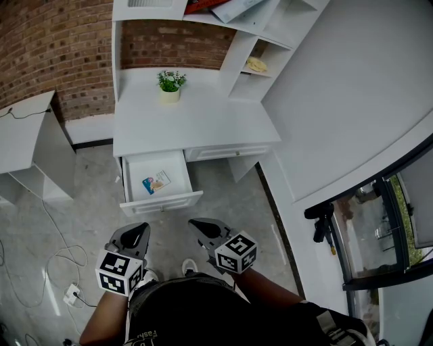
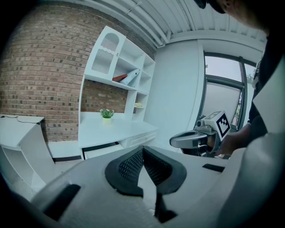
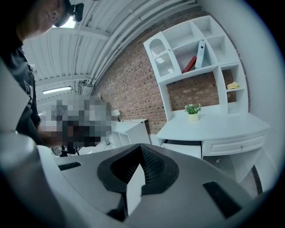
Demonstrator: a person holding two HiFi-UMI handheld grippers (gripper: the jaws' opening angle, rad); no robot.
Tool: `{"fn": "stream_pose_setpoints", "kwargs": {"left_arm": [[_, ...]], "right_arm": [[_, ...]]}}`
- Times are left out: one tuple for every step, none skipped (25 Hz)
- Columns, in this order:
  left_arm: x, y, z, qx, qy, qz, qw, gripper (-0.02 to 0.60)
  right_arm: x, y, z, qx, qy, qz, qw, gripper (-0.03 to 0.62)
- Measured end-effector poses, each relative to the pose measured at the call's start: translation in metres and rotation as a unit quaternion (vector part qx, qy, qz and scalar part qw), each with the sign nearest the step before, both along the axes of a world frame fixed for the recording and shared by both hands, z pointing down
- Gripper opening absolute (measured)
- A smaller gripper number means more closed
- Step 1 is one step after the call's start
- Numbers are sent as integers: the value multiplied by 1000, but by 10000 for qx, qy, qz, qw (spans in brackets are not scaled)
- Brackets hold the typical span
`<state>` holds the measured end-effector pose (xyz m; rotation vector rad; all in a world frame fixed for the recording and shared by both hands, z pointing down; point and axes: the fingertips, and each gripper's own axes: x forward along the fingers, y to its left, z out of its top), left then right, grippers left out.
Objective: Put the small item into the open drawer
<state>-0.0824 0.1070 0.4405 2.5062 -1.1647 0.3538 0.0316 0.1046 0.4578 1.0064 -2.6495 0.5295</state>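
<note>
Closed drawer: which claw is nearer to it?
Right. The right claw hangs in front of the closed drawer, slightly to its left; the left claw is farther left, facing the open drawer.

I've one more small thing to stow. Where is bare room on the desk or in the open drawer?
The desk top is bare everywhere in front and right of the potted plant. In the open drawer, free strips lie behind and on both sides of the packet. The top shelf, with books, is crowded.
</note>
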Motion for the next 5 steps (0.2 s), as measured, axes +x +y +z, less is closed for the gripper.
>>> {"fn": "stream_pose_setpoints", "kwargs": {"left_arm": [[0, 0, 0, -10, 1, -1, 10000, 17], [0, 0, 1, -28, 1, -1, 10000, 17], [0, 0, 2, -46, 1, 1, 10000, 17], [0, 0, 2, -64, 0, 2, 10000, 17], [0, 0, 3, -82, 0, 3, 10000, 17]], "right_arm": [[0, 0, 0, -3, 4, 1, 10000, 4], [0, -1, 1, -3, 18, 0, 10000, 3], [0, -1, 2, -4, 38, -1, 10000, 4], [1, -1, 3, -6, 59, -2, 10000, 3], [1, -1, 4, -8, 82, -3, 10000, 3]]}}
